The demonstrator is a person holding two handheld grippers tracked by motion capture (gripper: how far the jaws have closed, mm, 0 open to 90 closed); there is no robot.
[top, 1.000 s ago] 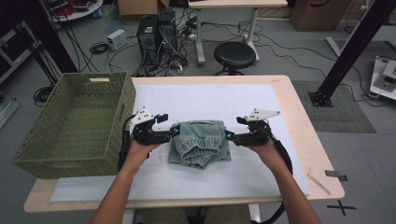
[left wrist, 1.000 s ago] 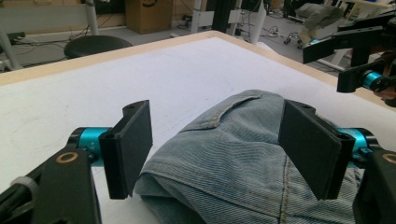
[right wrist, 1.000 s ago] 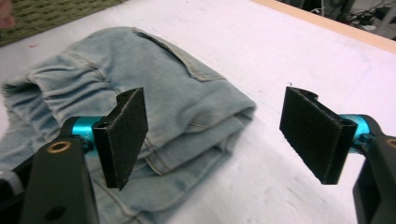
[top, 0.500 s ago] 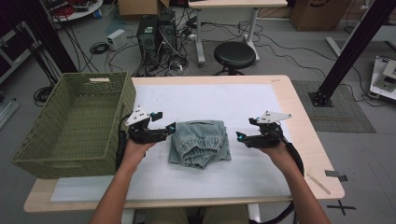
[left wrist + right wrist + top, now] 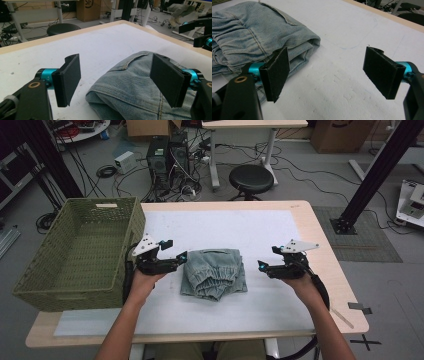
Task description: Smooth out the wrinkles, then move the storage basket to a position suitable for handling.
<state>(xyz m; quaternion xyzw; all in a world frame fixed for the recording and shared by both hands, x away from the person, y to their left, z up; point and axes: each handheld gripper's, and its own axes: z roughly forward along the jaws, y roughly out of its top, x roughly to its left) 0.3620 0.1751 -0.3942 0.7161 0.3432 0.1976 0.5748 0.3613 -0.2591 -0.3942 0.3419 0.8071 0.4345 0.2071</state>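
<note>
The jeans (image 5: pixel 214 272) lie folded small on the counter (image 5: pixel 320 245), ready for the basket (image 5: pixel 80 250). Both grippers, left (image 5: pixel 181 258) and right (image 5: pixel 262 266), sit beside them with fingers spread wide, holding nothing

The white mat covering the wooden table (image 5: pixel 225 222) is left bare from the folded light-blue denim garment (image 5: pixel 214 272) out toward twelve o'clock, so open passage is offered there up to the far edge. At nine o'clock the way is blocked by the tall green woven plastic basket (image 5: pixel 80 251) — its wall stands just beside the left gripper (image 5: pixel 181 258), whose jaws are spread at the garment's left edge. At three o'clock a strip of bare mat is kept between the garment and the right gripper (image 5: pixel 261 265), also spread wide — nothing lies between its jaws. Toward six o'clock the mat is crossed by the person's two forearms.
</note>
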